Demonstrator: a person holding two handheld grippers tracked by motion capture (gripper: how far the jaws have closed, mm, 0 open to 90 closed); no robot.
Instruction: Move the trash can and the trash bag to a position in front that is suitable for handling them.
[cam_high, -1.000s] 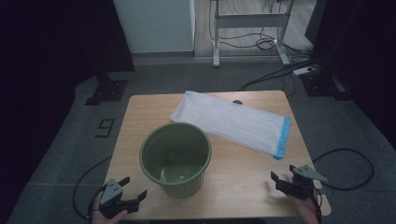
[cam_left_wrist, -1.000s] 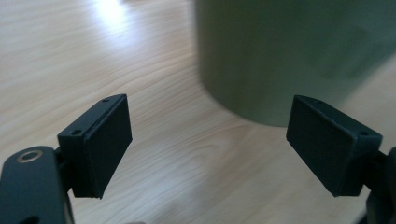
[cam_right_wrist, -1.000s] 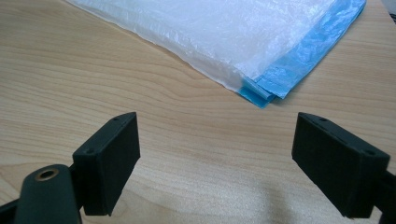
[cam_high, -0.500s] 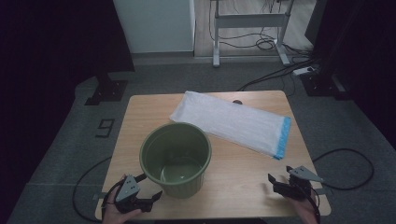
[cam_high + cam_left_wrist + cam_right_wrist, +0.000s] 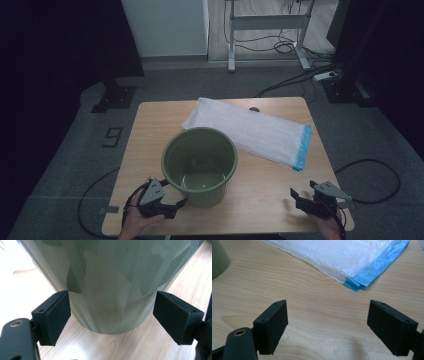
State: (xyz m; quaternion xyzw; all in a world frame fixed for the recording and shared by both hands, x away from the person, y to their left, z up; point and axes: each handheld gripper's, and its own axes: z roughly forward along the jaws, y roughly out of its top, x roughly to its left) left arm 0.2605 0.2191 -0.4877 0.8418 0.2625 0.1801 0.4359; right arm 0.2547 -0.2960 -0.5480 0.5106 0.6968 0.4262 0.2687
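Two hand-held grippers spread: left hand-held gripper (image 5: 111,317) straddles green bin (image 5: 199,165) base, ungripped; right hand-held gripper (image 5: 327,325) idle, liner bag (image 5: 250,131) ahead, untouched. Lining not started.

The high view is dim, its edges sinking into near-black, with the wooden table (image 5: 150,150) the only lit area. In the left gripper view, the tabletop left of the jaws glares to white and the bucket (image 5: 110,285) between them looks blotchy. The right gripper view is bright, soft shadow below the jaws.
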